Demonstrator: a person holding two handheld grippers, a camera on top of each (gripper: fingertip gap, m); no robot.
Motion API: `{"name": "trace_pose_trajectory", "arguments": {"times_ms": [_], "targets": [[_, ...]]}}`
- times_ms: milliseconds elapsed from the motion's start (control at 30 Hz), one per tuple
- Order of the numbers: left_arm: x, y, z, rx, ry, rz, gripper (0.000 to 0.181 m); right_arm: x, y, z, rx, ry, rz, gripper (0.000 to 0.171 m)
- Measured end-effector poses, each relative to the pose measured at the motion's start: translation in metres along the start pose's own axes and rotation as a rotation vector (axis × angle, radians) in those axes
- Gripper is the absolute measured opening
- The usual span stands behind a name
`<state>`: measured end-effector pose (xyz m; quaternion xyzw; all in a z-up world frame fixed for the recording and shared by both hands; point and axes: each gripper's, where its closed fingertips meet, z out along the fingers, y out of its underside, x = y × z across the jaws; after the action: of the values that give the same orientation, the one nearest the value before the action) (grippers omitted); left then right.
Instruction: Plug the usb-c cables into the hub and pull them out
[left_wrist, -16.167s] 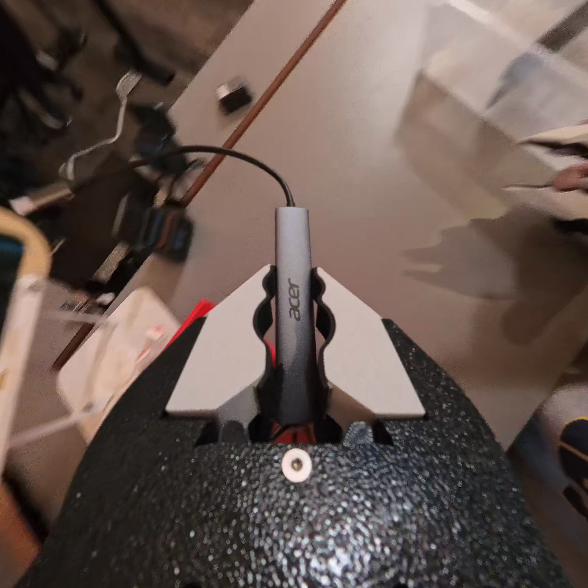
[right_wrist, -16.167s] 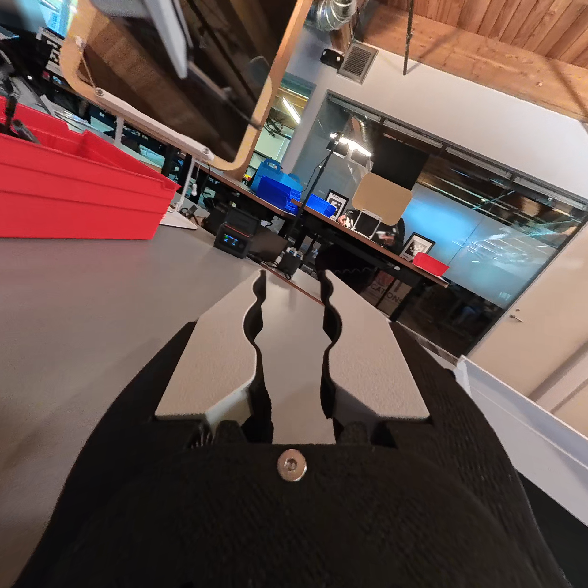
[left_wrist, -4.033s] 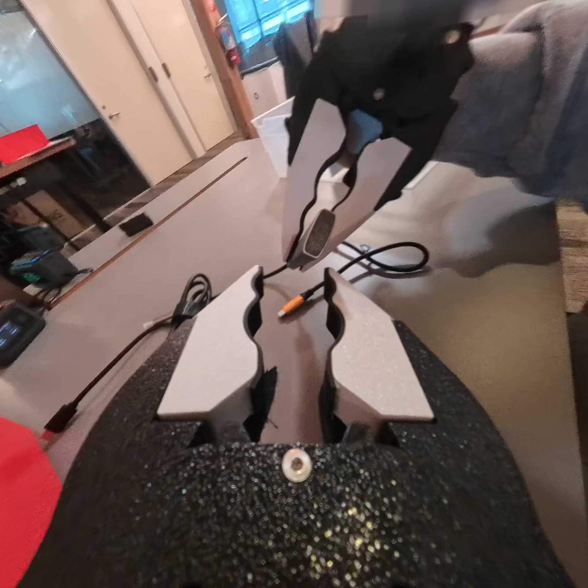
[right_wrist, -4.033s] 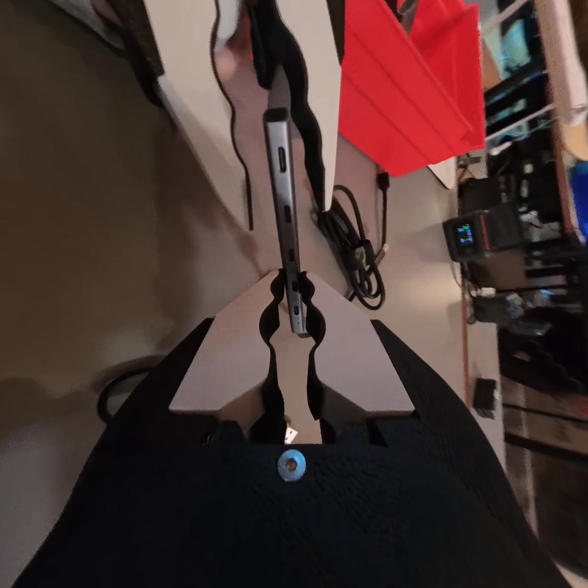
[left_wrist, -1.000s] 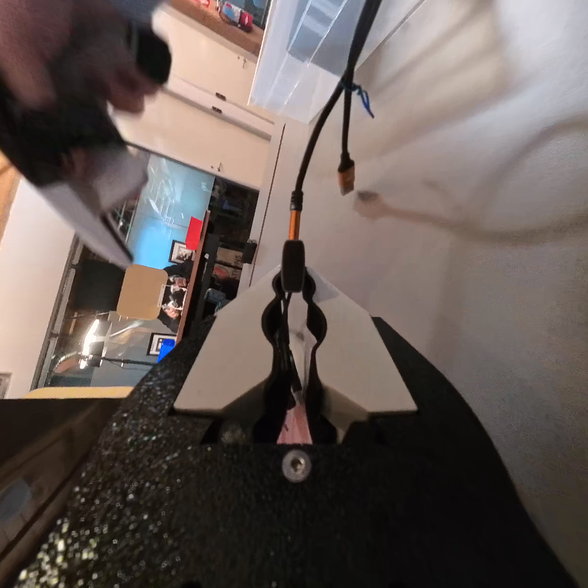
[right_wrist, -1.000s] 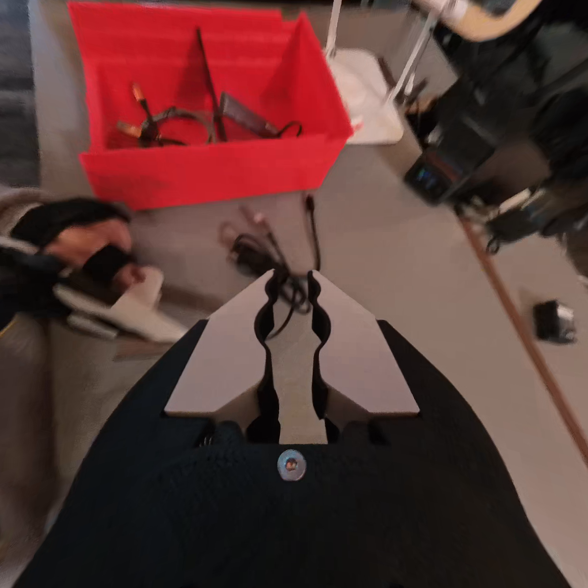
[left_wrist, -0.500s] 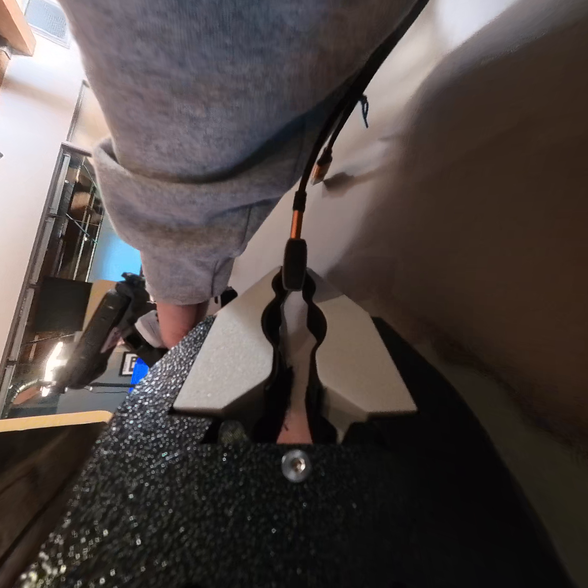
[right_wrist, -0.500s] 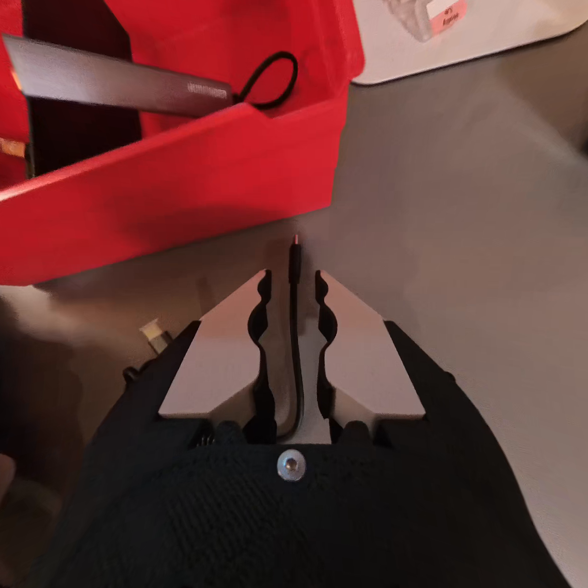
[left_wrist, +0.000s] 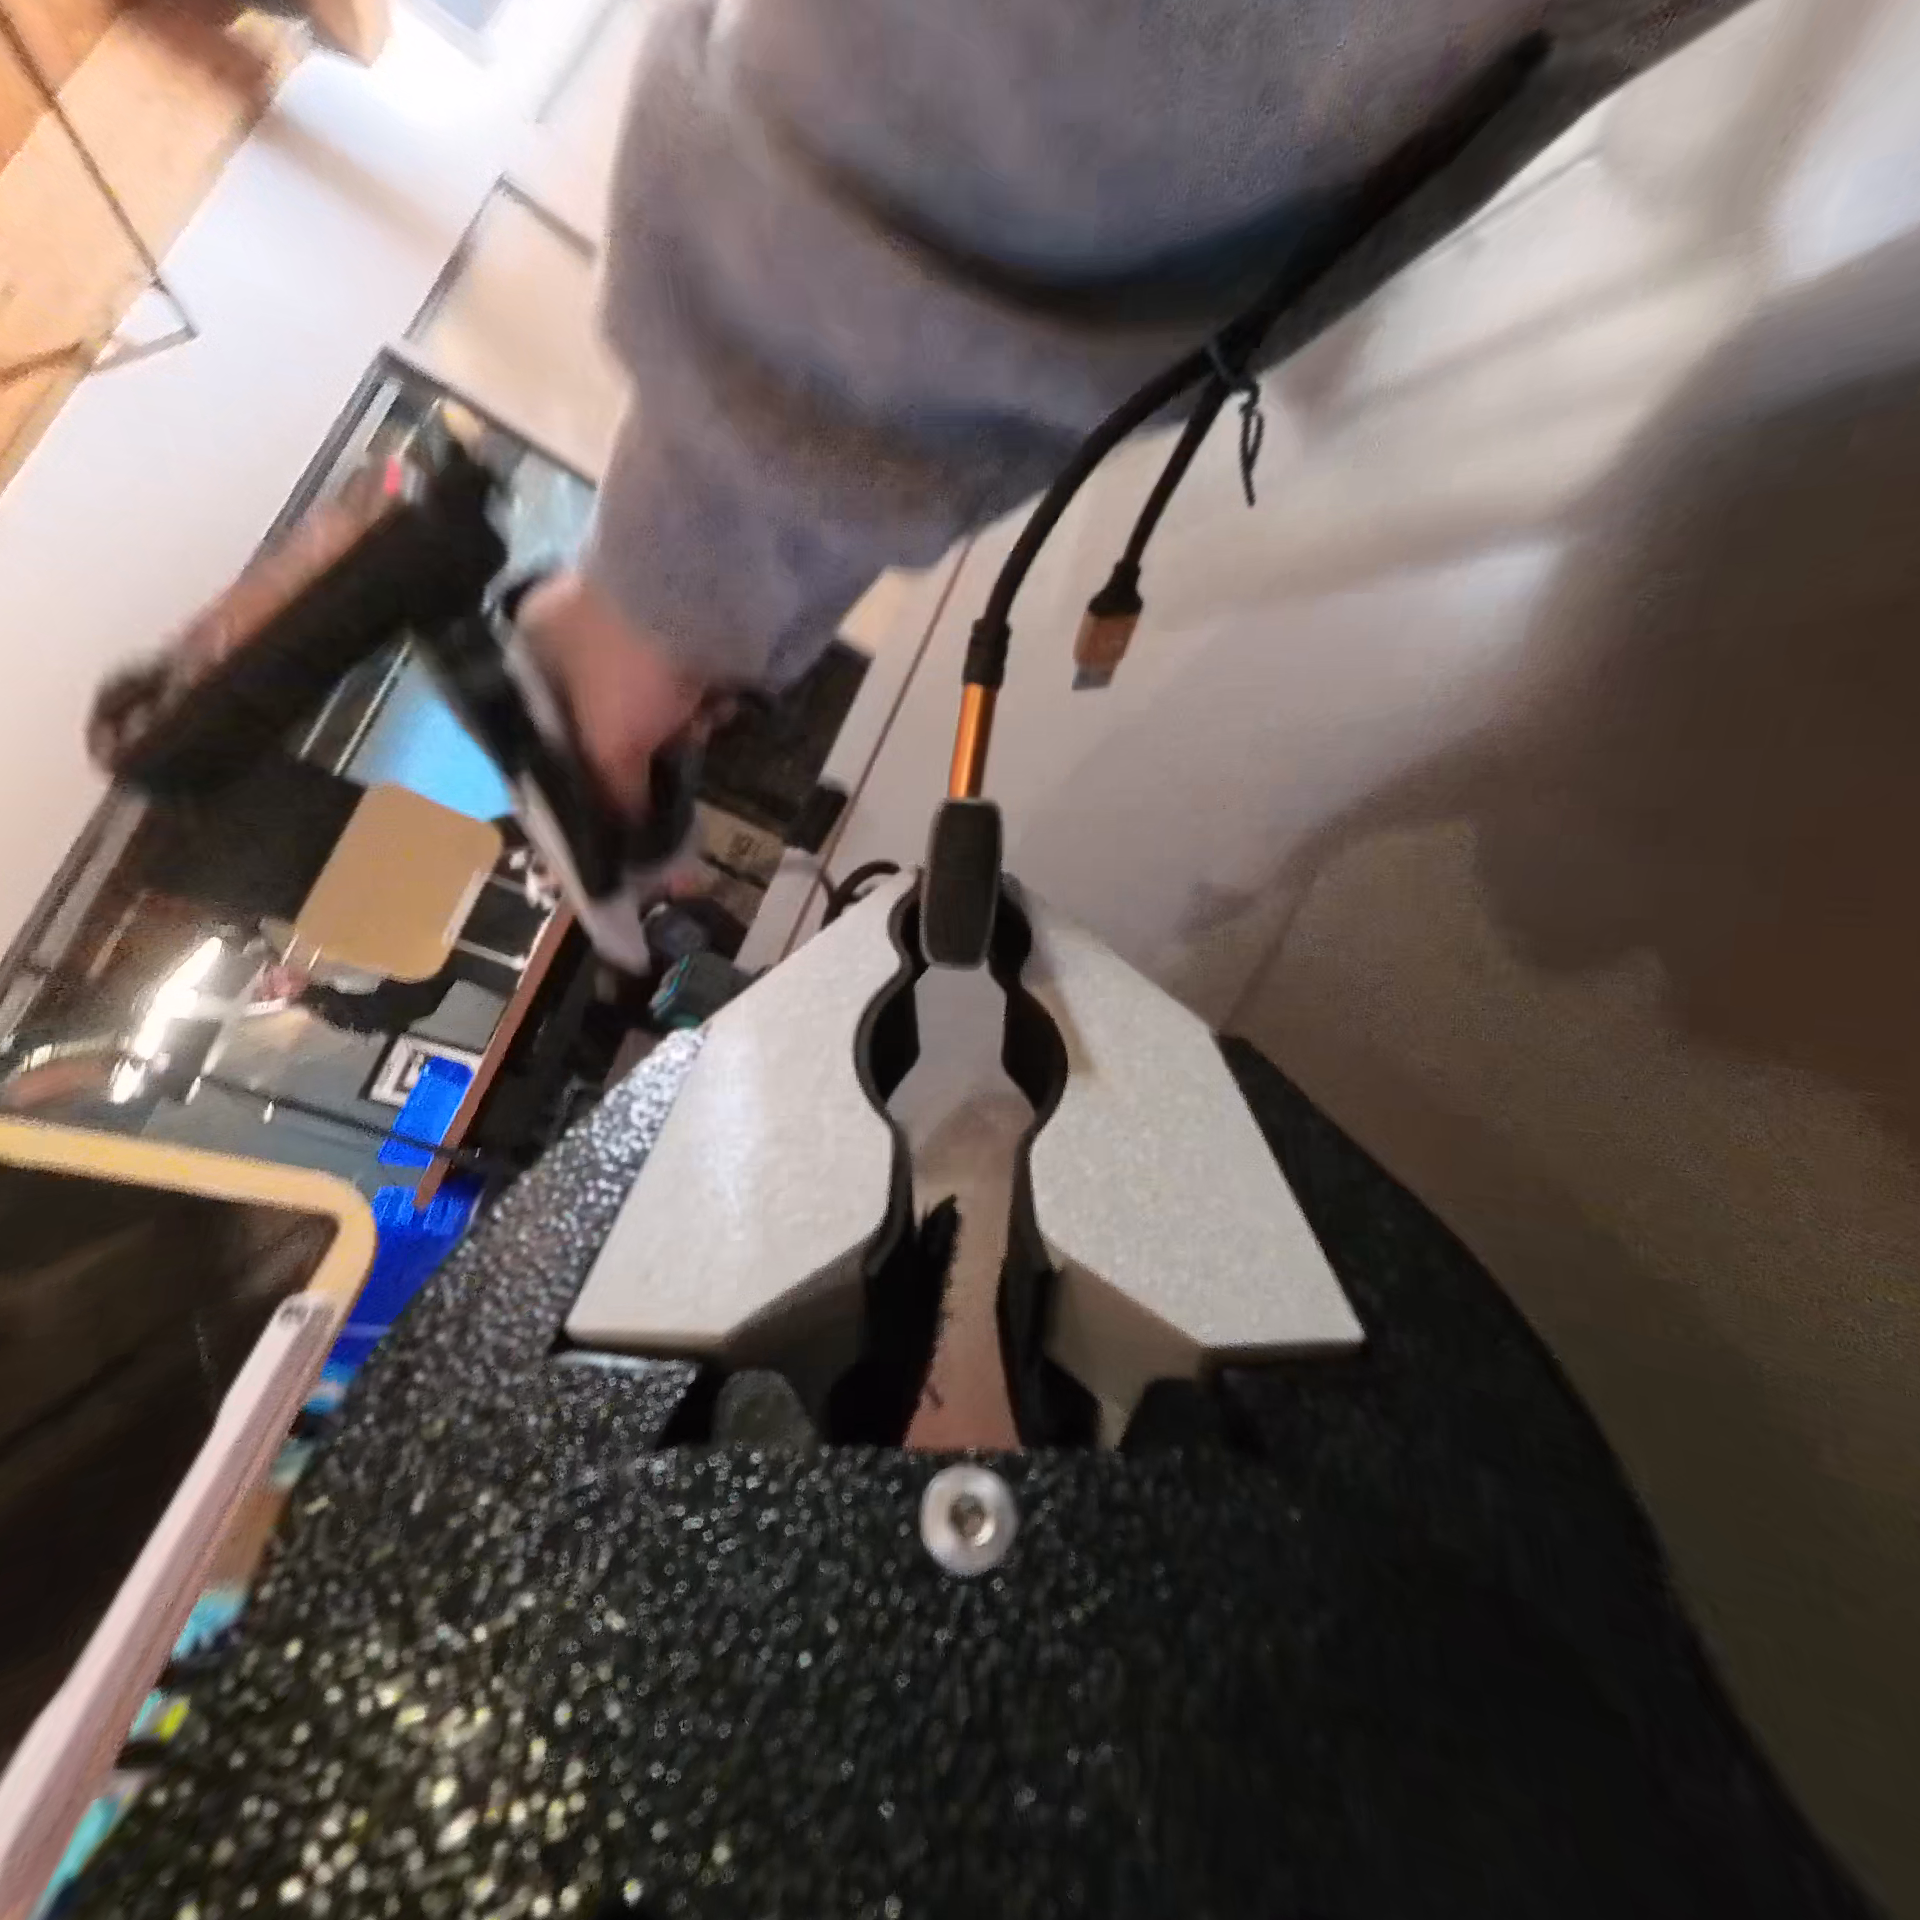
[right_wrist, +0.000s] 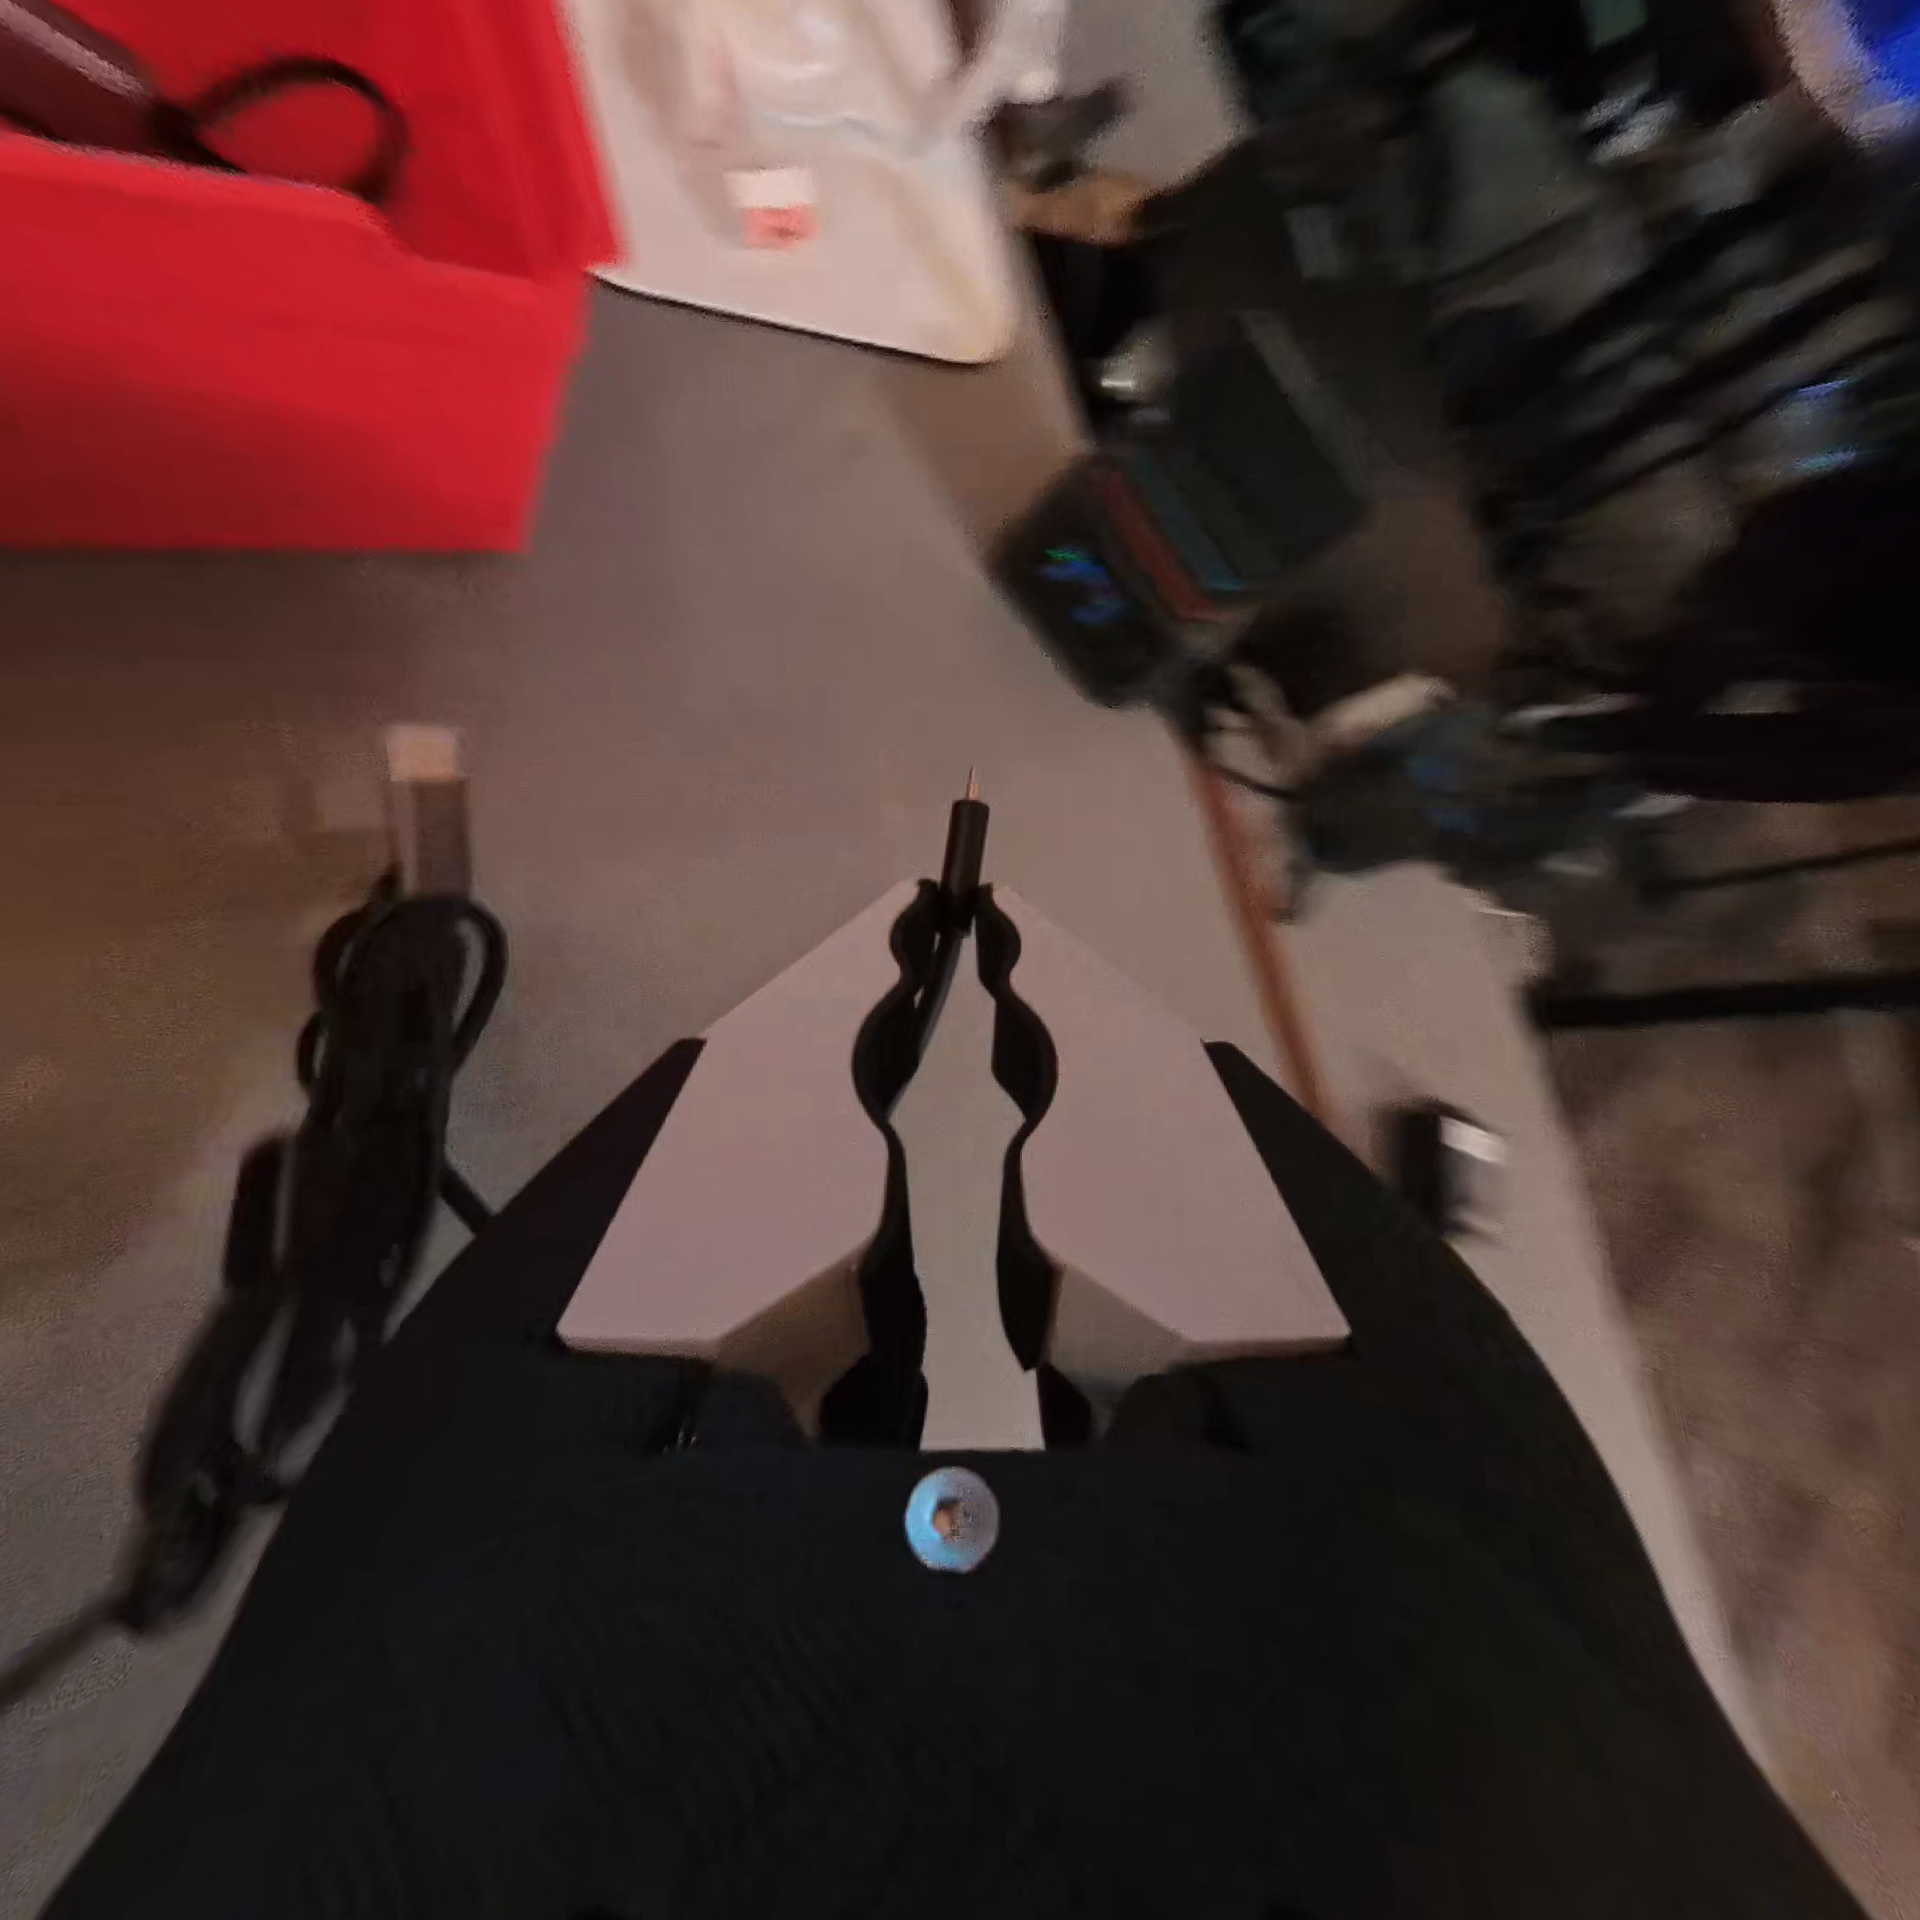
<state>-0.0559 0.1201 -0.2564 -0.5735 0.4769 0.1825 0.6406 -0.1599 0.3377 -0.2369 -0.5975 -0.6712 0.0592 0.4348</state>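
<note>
My left gripper (left_wrist: 961, 909) is shut on the black plug (left_wrist: 961, 873) of a black cable with an orange sleeve (left_wrist: 977, 738), held up in the air. A second orange-tipped plug (left_wrist: 1107, 644) hangs free beside it, tied to the same cable. My right gripper (right_wrist: 951, 909) is shut on a thin black USB-C plug (right_wrist: 961, 836) whose metal tip points forward above the grey table (right_wrist: 727, 675). A dark hub (right_wrist: 62, 62) with a black cable loop lies in the red bin (right_wrist: 260, 343), mostly out of frame.
A bundle of black cable (right_wrist: 384, 1039) with a silver plug (right_wrist: 421, 779) lies left of the right gripper. Black equipment (right_wrist: 1195, 540) stands at the right table edge. A white base (right_wrist: 831, 208) is behind the bin. A grey sleeve (left_wrist: 883, 260) and hand fill the upper left wrist view.
My right gripper has closed on the thin black plug and swung right, so the red bin slid left. In the left wrist view the sleeve has drawn back and the hand shows.
</note>
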Motion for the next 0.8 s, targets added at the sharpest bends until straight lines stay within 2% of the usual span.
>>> {"name": "trace_pose_trajectory", "arguments": {"times_ms": [100,167,300,467,533,667,800], "targets": [[-0.017,0.006,-0.002,-0.027,-0.055,-0.111,0.007,0.049,0.011,-0.056,-0.007,0.214,-0.114,0.006],[-0.022,0.005,-0.004,-0.008,-0.051,-0.203,0.007,0.065,0.014,-0.097,-0.004,0.314,-0.199,0.006],[-0.027,0.006,-0.006,0.006,-0.062,-0.332,0.007,0.038,0.008,-0.161,0.094,0.341,-0.28,0.005],[-0.02,0.006,0.0,-0.038,-0.075,-0.301,0.006,-0.007,0.022,-0.193,-0.024,0.457,-0.497,0.006],[-0.016,0.001,0.0,-0.029,-0.075,-0.278,0.007,0.002,0.035,-0.205,-0.101,0.557,-0.511,0.006],[-0.014,-0.003,-0.001,-0.021,-0.082,-0.298,0.007,0.048,0.061,-0.231,-0.16,0.705,-0.375,0.006],[-0.014,0.006,-0.001,-0.067,-0.097,-0.324,0.007,0.062,0.063,-0.251,-0.135,0.767,-0.335,0.006]]}}
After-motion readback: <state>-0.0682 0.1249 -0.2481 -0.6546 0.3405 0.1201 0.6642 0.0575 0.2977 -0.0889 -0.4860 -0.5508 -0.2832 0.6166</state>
